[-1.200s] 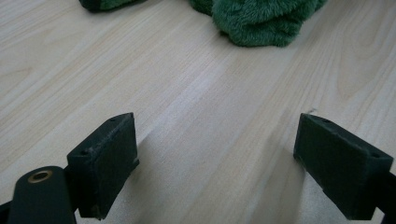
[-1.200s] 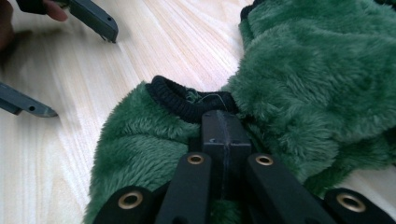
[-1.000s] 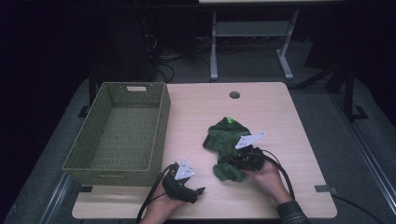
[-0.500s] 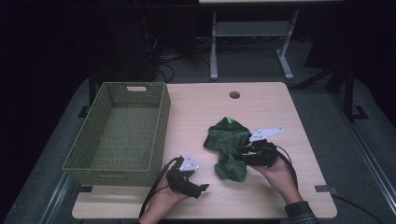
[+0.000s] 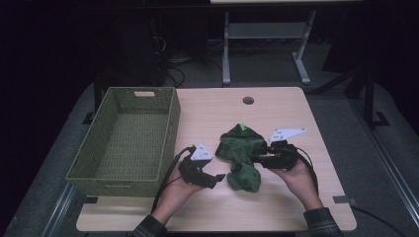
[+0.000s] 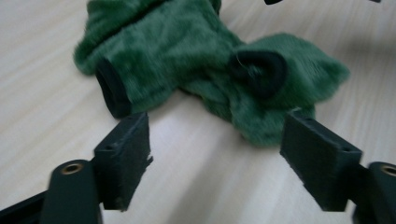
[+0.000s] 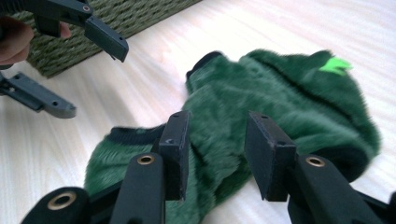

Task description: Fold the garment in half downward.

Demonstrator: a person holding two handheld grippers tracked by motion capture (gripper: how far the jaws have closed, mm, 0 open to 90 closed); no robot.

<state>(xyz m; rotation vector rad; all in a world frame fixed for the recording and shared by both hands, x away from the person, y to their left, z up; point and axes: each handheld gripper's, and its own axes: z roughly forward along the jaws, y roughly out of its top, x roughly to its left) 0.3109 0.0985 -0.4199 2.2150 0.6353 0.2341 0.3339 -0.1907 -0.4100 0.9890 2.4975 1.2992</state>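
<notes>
A dark green fuzzy garment (image 5: 242, 148) with black cuffs and a bright green tag (image 5: 243, 127) lies crumpled mid-table. My left gripper (image 5: 217, 178) sits at its near-left edge. Its jaws have just been closing a little but still stand wide, with bare wood between them and the garment (image 6: 187, 51) just ahead of the left gripper (image 6: 217, 135). My right gripper (image 5: 254, 159) reaches in from the garment's right. Its jaws have just been opening; in the right gripper view the right gripper (image 7: 217, 140) straddles a fold of the garment (image 7: 289, 102) without pressing it.
A green woven basket (image 5: 168, 138) stands on the table's left, its wall (image 7: 116, 18) close behind the left gripper (image 7: 95, 81). A round cable hole (image 5: 248, 100) sits near the far edge. Bare tabletop (image 5: 276, 207) lies in front of both hands.
The right gripper's jaws came apart off the garment and the hand drew slightly right. The left hand moved away from the front edge toward the garment's near-left side.
</notes>
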